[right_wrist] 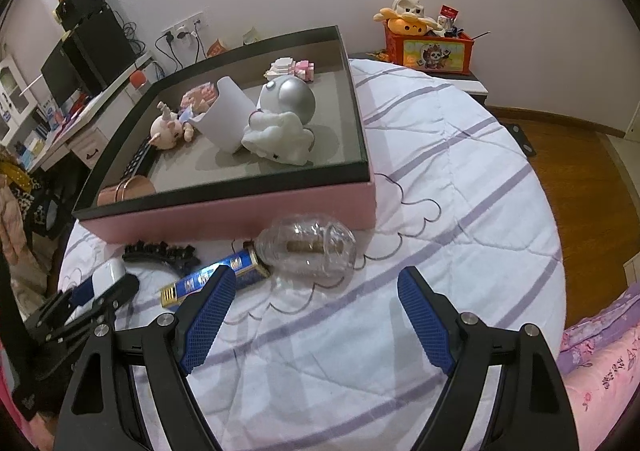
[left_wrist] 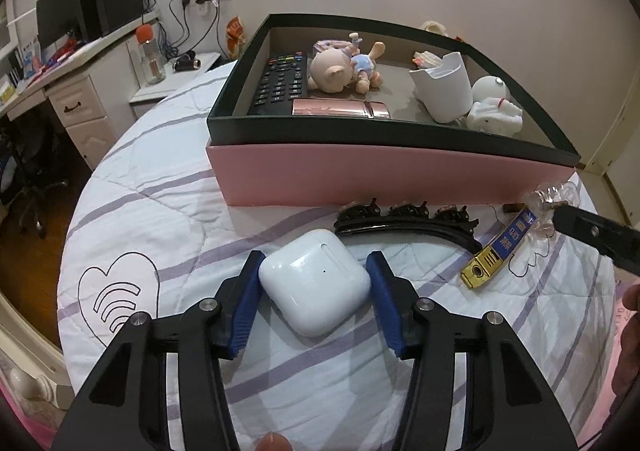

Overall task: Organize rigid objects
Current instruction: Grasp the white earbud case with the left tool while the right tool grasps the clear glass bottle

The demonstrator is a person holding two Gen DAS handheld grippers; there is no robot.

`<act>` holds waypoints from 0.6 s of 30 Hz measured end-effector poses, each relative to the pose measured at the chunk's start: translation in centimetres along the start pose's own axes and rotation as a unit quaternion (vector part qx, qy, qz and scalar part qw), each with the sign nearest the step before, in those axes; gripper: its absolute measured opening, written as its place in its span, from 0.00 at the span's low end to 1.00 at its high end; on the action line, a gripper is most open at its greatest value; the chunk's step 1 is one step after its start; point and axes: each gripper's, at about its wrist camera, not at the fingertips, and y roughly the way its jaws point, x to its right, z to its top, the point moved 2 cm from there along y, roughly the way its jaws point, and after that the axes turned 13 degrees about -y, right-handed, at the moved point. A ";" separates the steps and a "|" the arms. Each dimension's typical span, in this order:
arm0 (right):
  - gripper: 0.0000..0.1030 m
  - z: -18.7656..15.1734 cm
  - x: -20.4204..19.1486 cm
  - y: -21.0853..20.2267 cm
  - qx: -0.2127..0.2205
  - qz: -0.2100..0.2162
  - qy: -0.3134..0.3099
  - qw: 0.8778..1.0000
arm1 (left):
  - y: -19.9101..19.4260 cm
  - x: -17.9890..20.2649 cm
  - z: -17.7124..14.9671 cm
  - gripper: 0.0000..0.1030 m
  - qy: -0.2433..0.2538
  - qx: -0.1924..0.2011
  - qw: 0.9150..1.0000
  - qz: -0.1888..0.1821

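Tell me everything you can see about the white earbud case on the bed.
The small white glossy plastic earbud case is a rounded square with a lid seam near its far edge and a tiny dark dot on its top face. It lies flat and closed, turned cornerwise, on the white quilt with purple stripes. It sits between the blue-padded fingers of the left gripper, which straddle it; one finger looks about touching, the other shows a small gap. The black hair clip lies just beyond.

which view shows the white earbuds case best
The left wrist view: the white earbuds case lies whole and central on the quilt between the left tool's open blue fingers, lid seam and indicator dot visible. The right wrist view shows only a sliver of it at the far left, mostly hidden by that tool.
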 end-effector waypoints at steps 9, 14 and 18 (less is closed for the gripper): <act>0.80 0.7 0.3 2.4 -0.004 -0.004 0.011 1.000 | -0.5 -0.3 0.0 0.51 0.000 -0.004 1.000 -0.002; 0.59 1.1 -0.3 2.7 0.009 0.008 0.000 1.000 | -0.6 -0.4 0.0 0.51 -0.002 -0.007 1.000 -0.003; 0.58 0.8 -0.1 2.2 0.013 0.018 0.005 1.000 | -0.9 -0.5 0.1 0.51 -0.005 -0.006 1.000 -0.005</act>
